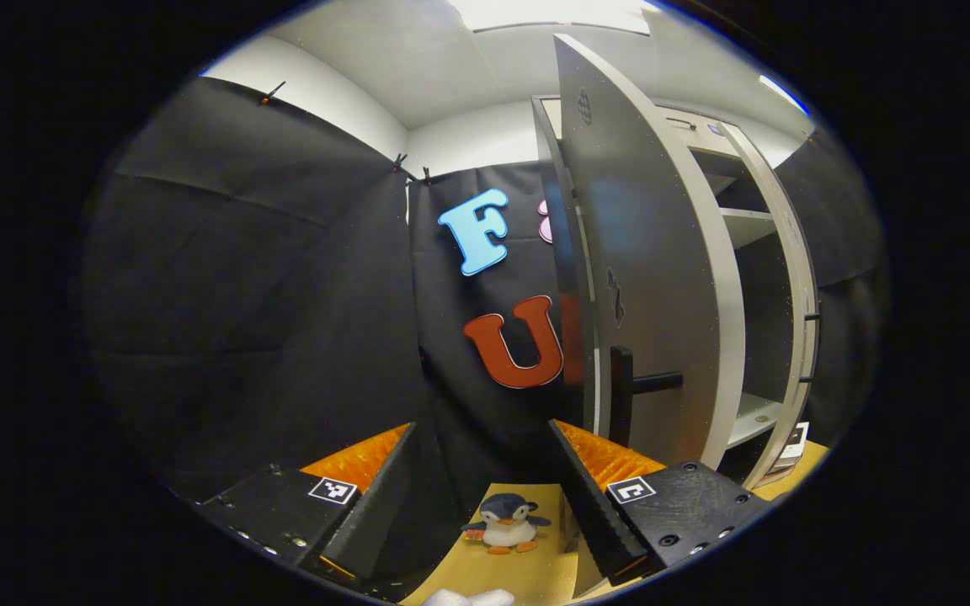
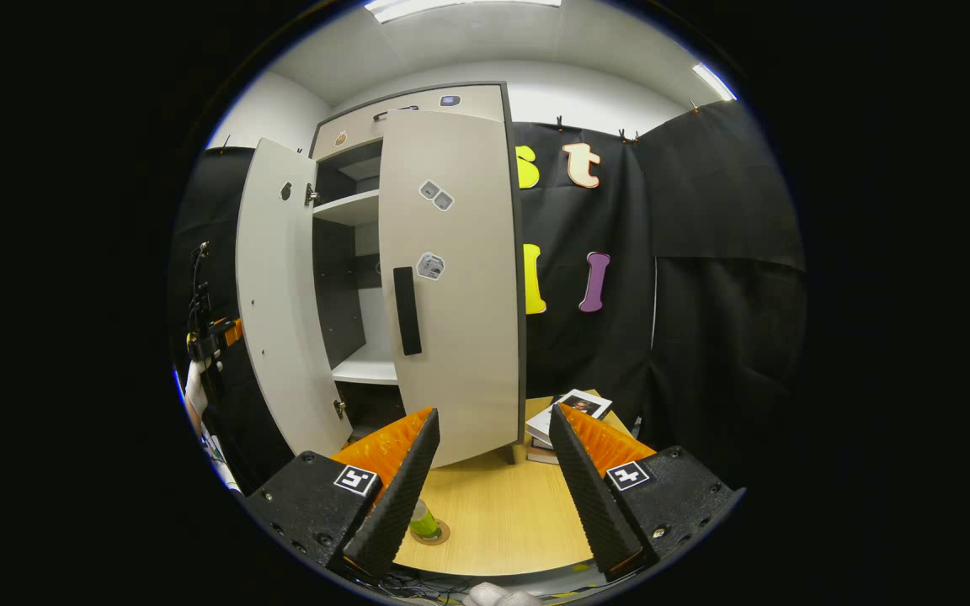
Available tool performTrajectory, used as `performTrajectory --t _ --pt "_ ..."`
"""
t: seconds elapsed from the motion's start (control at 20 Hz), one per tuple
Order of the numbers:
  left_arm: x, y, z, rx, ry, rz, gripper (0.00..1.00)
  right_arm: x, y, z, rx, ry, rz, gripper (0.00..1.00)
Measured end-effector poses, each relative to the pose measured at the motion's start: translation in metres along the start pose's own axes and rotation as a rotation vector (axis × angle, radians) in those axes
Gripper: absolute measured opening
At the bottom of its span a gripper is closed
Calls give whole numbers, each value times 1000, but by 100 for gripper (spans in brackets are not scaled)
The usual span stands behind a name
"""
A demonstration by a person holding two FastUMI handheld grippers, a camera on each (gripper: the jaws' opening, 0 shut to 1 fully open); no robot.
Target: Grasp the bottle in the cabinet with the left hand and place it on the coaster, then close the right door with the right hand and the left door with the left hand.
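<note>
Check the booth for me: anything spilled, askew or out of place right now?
Nothing spilled or damaged. The green bottle stands upright on the round brown coaster. The grey cabinet's right door looks nearly closed; its left door hangs wide open, not yet closed. A small plush penguin sits on the wooden table.

Tabletop [image 2: 493, 513]: light wood. The cabinet [image 2: 451, 278] stands on it at the far side. A stack of books [image 2: 567, 412] lies just right of the cabinet's foot. Near edge, left: bottle [image 2: 423, 522] upright on a round coaster [image 2: 441, 535]. In the left gripper view, a plush penguin [image 1: 506, 523] sits on the tabletop.
</note>
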State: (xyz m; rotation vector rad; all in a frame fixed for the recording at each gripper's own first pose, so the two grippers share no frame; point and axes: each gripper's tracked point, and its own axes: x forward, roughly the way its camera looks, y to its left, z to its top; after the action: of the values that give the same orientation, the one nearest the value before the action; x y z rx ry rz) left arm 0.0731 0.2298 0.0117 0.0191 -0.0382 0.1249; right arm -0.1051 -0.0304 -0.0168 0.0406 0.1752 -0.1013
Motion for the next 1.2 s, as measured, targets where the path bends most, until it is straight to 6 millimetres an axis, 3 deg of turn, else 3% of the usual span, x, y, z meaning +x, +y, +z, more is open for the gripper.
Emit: performTrajectory --t 0.35,0.4,0.45,0.8,1.0,1.2 --pt "-2 -1 6 13 -4 6 90 -1 0 -1 4 12 31 81" --pt "-4 -1 7 8 -2 8 94 -1 -1 0 1 10 36 81" --pt "-5 -2 7 -2 2 8 90 -1 -2 1 -2 10 41 81" --pt "-19 -18 10 6 1 28 90 4 -8 11 -9 -1 69 81" --pt "-24 -36 11 -2 -1 -3 91 5 -10 8 3 1 68 81" --pt "-28 -68 14 1 -3 -71 91 2 -16 4 18 6 49 81"
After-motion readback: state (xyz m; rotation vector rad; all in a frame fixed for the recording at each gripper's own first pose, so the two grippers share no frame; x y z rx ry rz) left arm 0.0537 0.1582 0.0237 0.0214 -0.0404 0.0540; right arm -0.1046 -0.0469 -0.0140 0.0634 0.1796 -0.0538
